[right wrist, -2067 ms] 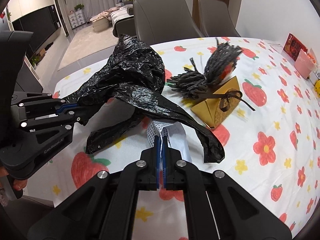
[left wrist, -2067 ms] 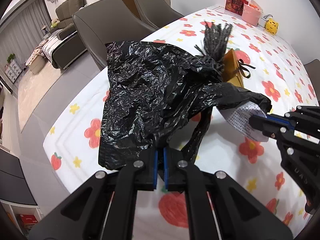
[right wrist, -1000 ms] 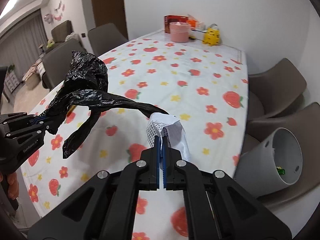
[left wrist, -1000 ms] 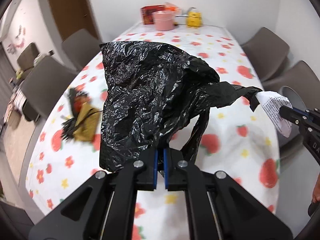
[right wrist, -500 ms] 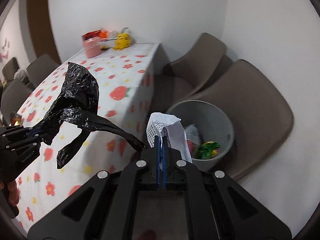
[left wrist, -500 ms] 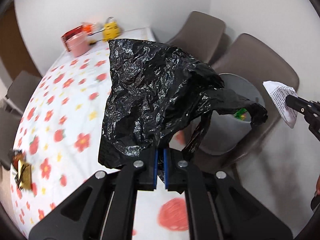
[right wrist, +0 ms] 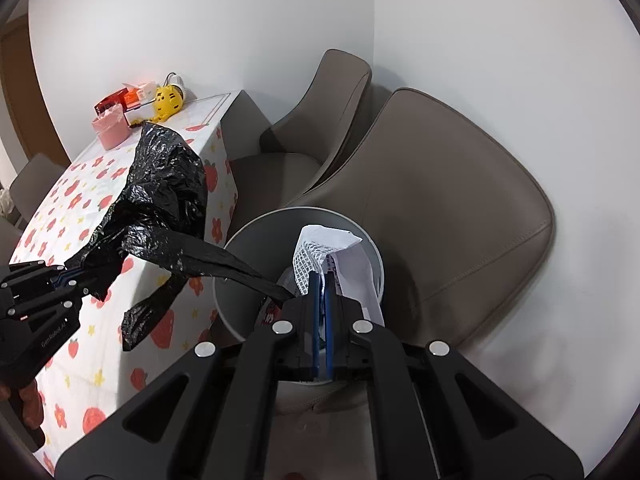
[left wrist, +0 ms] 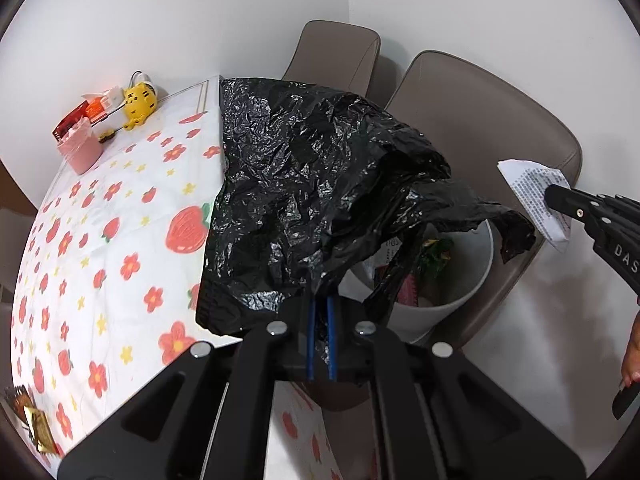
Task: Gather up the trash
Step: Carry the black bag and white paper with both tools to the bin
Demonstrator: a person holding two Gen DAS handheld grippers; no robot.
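Observation:
My left gripper [left wrist: 320, 304] is shut on a crumpled black plastic bag [left wrist: 312, 184], which hangs in the air over the table's edge and partly hides the bin behind it. A long strip of that bag [right wrist: 160, 208] trails toward the right gripper. My right gripper [right wrist: 320, 280] is shut on a folded white printed paper [right wrist: 336, 256], held directly above the open grey trash bin [right wrist: 244, 256]. In the left wrist view the right gripper [left wrist: 554, 196] shows at the right edge with the paper [left wrist: 536, 192]. The bin [left wrist: 460, 280] holds colourful wrappers.
A table with a strawberry-and-flower cloth [left wrist: 112, 248] lies to the left, with a pink cup [left wrist: 80, 148], a yellow toy [left wrist: 138, 106] and boxes at its far end. Two brown chairs [right wrist: 452, 216] stand against the white wall by the bin. A gold wrapper [left wrist: 36, 428] lies near the table's near corner.
Both grippers swung right, away from the table, carrying bag and paper. The bin, at the right edge before, now sits under the right gripper's paper.

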